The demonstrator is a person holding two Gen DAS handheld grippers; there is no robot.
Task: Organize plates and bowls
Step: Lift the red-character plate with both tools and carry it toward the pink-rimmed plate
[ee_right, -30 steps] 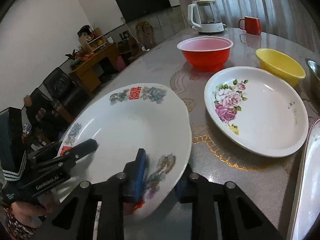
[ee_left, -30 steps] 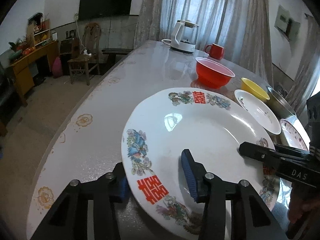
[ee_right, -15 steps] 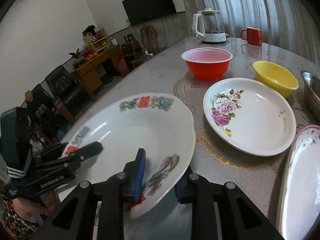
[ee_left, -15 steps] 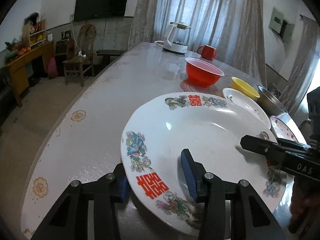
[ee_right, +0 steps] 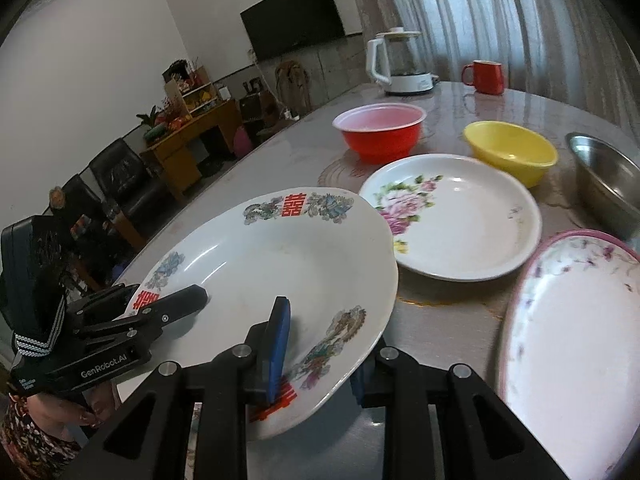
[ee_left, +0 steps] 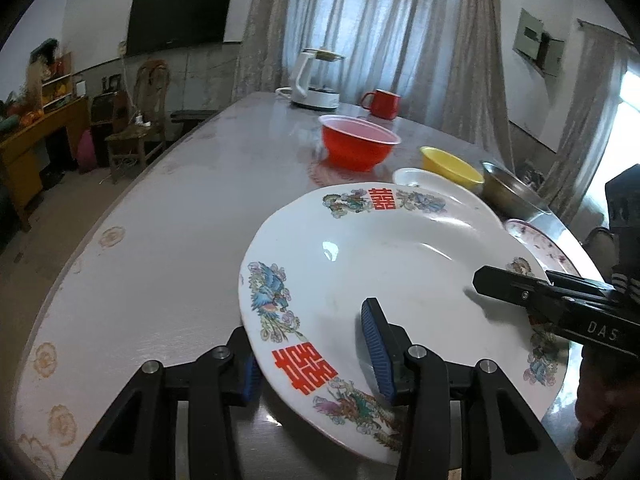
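A large white plate [ee_left: 392, 264] with red characters and bird patterns hangs tilted above the table, held by both grippers. My left gripper [ee_left: 310, 344] is shut on its near left rim, one blue pad on top and the other underneath. My right gripper [ee_right: 320, 344] is shut on the opposite rim in the same way; in the left wrist view its upper finger [ee_left: 516, 288] lies on the plate's right side. The same plate [ee_right: 280, 264] fills the middle of the right wrist view, with the left gripper [ee_right: 176, 304] at its left rim.
On the table [ee_left: 180, 220] beyond stand a red bowl [ee_right: 380, 130], a yellow bowl [ee_right: 510, 150], a rose-patterned plate [ee_right: 456, 216], a steel bowl [ee_right: 608, 176] and a pink-rimmed plate [ee_right: 572, 344]. A kettle [ee_right: 400, 60] and red mug [ee_right: 486, 76] stand at the far end.
Both grippers have drawn back and slightly up with the plate between them. The bowls and plates beyond look farther off, and more of the pink-rimmed plate shows at the right.
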